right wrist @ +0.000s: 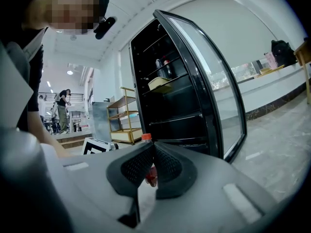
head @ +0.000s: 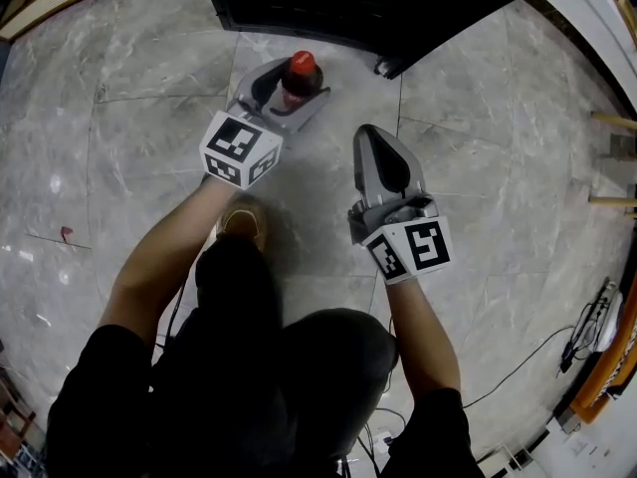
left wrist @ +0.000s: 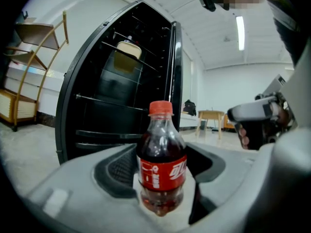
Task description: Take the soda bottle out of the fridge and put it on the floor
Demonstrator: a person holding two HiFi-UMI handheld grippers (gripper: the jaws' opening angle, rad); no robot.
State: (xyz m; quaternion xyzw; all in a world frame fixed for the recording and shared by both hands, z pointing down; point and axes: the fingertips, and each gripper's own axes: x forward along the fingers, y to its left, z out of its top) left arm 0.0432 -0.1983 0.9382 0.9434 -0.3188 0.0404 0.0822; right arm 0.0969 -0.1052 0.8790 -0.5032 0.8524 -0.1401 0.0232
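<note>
The soda bottle [head: 301, 73], dark cola with a red cap and red label, stands upright between the jaws of my left gripper [head: 295, 88], low over the grey marble floor in front of the open fridge [head: 378, 8]. In the left gripper view the pads press both sides of the soda bottle [left wrist: 162, 169]. Whether its base touches the floor I cannot tell. My right gripper [head: 370, 132] hangs to the right of it, apart from it, jaws shut with nothing between them. In the right gripper view the bottle's cap [right wrist: 146, 138] shows just behind the closed right gripper [right wrist: 154, 147].
The black fridge [left wrist: 121, 91] stands with its glass door [right wrist: 218, 91] swung open; a pale container [left wrist: 127, 50] sits on an upper shelf. A wooden rack [left wrist: 34, 57] is at the left, a small table [left wrist: 211, 115] farther back. Cables [head: 567, 347] lie at the right.
</note>
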